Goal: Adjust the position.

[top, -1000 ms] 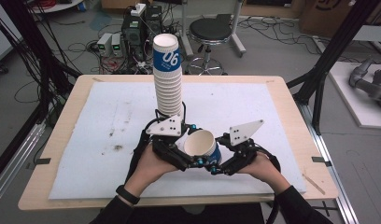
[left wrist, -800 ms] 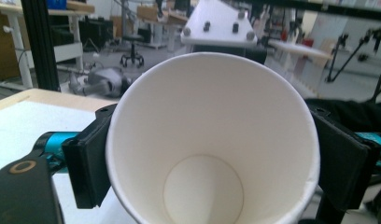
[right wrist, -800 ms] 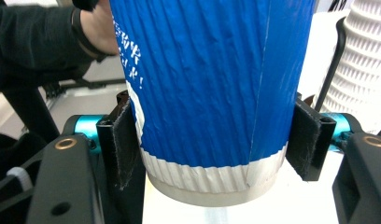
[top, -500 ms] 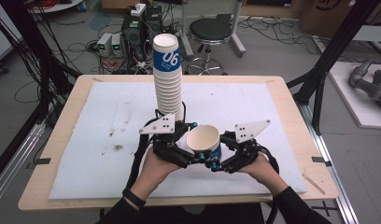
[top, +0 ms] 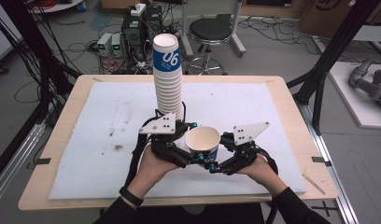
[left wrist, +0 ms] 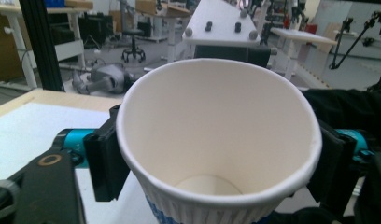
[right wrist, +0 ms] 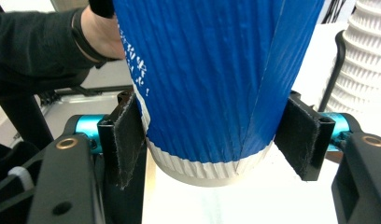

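Paper cup (top: 203,141) sits between our two claws, left claw (top: 191,156) pinching under its rim, right claw (top: 215,164) pinching its base; next we probably release one.

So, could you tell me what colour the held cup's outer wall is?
Blue, with a white band at the base of the cup; the right gripper view shows it best.

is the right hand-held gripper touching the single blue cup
Touching. In the right gripper view, the right hand-held gripper has both black pads pressed against the blue cup near its base.
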Demonstrator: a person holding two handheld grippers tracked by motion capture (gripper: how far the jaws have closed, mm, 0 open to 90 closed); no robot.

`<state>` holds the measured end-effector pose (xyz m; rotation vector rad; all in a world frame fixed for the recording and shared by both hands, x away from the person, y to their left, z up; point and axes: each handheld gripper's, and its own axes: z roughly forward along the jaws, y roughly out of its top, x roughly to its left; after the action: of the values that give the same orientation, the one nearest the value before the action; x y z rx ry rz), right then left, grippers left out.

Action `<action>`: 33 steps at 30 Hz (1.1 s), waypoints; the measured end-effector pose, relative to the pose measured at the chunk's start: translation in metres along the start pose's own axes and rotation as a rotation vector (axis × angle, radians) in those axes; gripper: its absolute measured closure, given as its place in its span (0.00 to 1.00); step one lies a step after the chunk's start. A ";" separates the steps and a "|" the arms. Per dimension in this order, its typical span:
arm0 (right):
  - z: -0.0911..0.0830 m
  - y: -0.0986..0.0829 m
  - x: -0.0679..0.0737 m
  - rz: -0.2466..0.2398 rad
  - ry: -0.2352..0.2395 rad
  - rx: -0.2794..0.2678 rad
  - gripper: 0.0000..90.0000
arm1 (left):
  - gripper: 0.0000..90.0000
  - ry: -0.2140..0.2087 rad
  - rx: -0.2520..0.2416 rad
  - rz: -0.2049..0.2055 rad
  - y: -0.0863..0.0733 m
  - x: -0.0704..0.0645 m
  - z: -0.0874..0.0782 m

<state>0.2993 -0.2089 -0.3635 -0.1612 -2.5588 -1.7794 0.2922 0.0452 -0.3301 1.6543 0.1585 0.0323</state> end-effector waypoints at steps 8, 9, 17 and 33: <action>0.003 -0.002 0.001 0.012 0.024 -0.054 0.34 | 0.21 -0.011 -0.039 -0.017 0.000 -0.002 0.004; 0.003 -0.002 0.002 0.015 0.023 -0.056 0.34 | 0.22 -0.013 -0.041 -0.016 0.000 -0.002 0.004; 0.004 0.000 0.003 0.053 0.010 -0.094 0.23 | 0.25 -0.022 -0.045 -0.028 -0.004 0.000 0.006; 0.002 0.001 -0.001 0.128 0.064 -0.167 0.28 | 0.21 -0.017 -0.048 -0.030 -0.009 0.000 0.011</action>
<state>0.3000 -0.2069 -0.3631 -0.2610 -2.2999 -1.9152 0.2923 0.0353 -0.3395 1.6037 0.1685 -0.0014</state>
